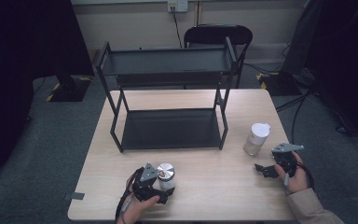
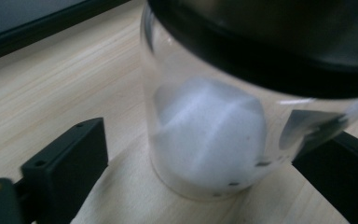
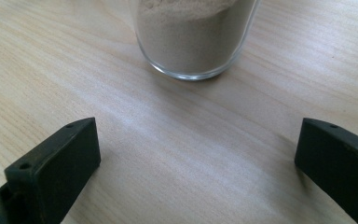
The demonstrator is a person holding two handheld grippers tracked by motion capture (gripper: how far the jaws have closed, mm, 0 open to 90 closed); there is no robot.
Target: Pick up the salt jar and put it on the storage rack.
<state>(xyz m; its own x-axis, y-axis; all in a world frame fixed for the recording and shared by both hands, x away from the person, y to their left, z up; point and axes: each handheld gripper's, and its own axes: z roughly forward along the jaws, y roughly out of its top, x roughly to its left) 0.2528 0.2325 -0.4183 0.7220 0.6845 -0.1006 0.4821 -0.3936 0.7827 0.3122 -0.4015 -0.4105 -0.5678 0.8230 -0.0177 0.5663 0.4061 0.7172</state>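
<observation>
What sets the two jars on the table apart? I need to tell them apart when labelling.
The metal-lidded jar has a shiny silver cap and holds white powder; the white-capped jar holds tan powder. The metal-lidded jar stands between the left tongs, the pads not yet pressing; the white-capped jar stands clear ahead of the open right tongs. Both are clear glass, upright on the table.

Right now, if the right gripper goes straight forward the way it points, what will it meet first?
Most likely the glass jar with the white lid, filled with beige powder. In the right gripper view it stands straight ahead of the right gripper, whose jaws are open with bare table between; the gap is hard to judge.
</observation>
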